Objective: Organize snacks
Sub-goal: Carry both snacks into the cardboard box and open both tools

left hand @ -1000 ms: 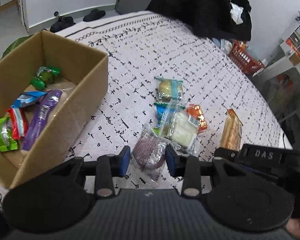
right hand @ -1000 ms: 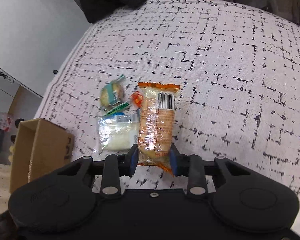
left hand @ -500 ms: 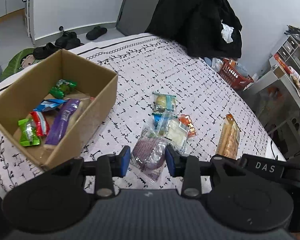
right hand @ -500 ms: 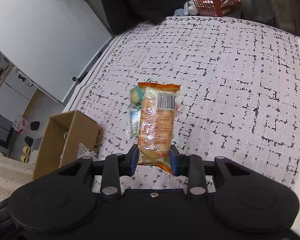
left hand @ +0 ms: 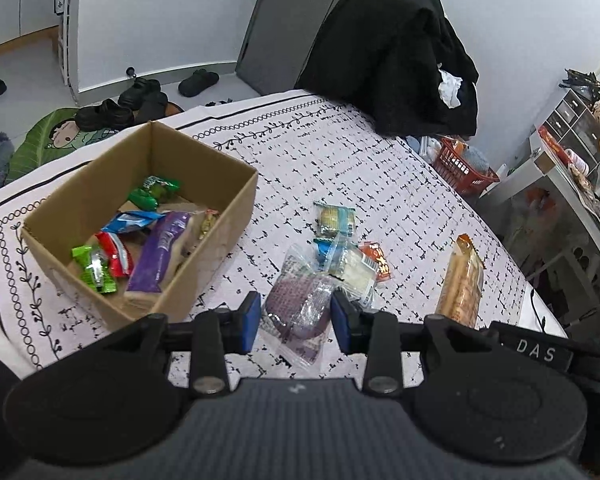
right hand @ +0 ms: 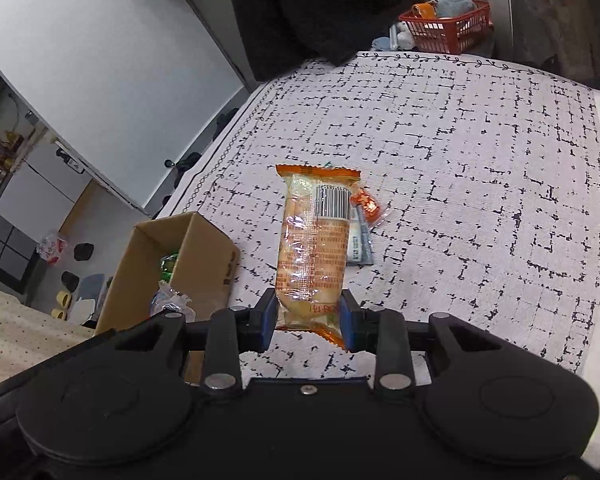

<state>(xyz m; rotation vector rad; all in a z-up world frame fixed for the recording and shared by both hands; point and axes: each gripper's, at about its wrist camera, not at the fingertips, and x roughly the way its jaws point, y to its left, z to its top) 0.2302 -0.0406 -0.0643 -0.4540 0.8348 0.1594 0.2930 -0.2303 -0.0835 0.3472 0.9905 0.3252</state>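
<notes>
I have 2 snacks in hand and both are clear of the cloth. The purple bun (left hand: 298, 308) sits in its clear wrapper between the pads of my left gripper (left hand: 295, 322), jaws narrow on it; the orange cake (right hand: 313, 248) stands lengthwise out of my right gripper (right hand: 309, 320), pinched only at its near end. The box (left hand: 216, 264) lies to the left of both, open, with 5 or so packets already in it, among them a long purple bar (left hand: 160, 258) along the near wall. My worry with the cake is leverage: most of its length hangs free ahead of the pads, so I judge a quick swing could make it pivot or slide out of the slippery film. The bun's wrapper is loose and crinkled, and if the pads hold film more than bun, it may slip as I tilt. Both grippers aim for 1 narrow box, so they could knock each other or catch the near rim (left hand: 140, 322) and shove the light cardboard across the cloth (left hand: 340, 152). 3 packets remain in a small heap on the cloth: a teal one (left hand: 335, 219), a white one (left hand: 354, 276) and a small orange one (left hand: 378, 266), touching or overlapping, so a low pass could drag them.
</notes>
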